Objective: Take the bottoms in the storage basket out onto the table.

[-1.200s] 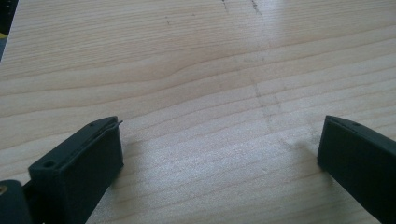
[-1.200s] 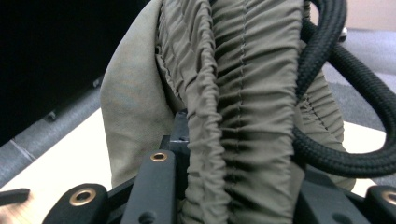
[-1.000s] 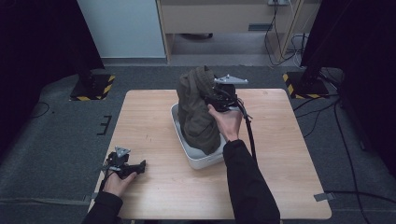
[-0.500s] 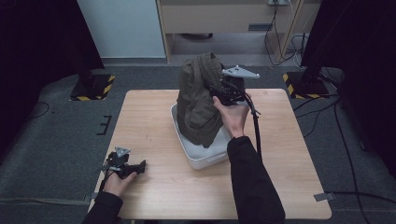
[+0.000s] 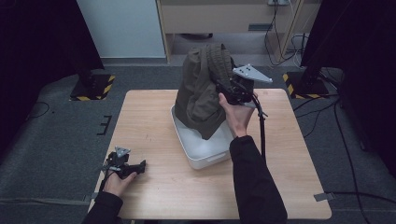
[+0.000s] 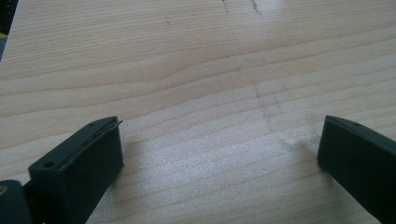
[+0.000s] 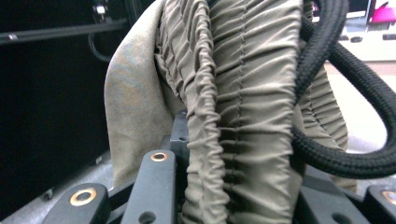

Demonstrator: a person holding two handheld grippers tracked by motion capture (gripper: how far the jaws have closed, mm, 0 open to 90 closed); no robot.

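The right tongs (image 5: 224, 88) pinch the gathered, ribbed band of an olive-green fabric garment (image 5: 201, 91), holding it up in the air so that its loose end hangs just below them into a white rectangular plastic tub (image 5: 205, 156) on the pale wooden counter (image 5: 149, 119). In the right gripper view the elasticated cloth (image 7: 233, 107) is bunched between the black jaws, with a thick black braided cord (image 7: 336, 84) looping just beside it. The grey three-cornered plate (image 5: 252, 73) sits on top of these tongs, and their cable trails down past the person's dark sleeve (image 5: 254, 186). Well apart from the garment, at the near corner of the counter, the left tongs (image 5: 140, 165) rest low in the person's left hand (image 5: 119, 182); in the left gripper view their jaws stand spread wide over bare wood grain (image 6: 210, 93), gripping nothing
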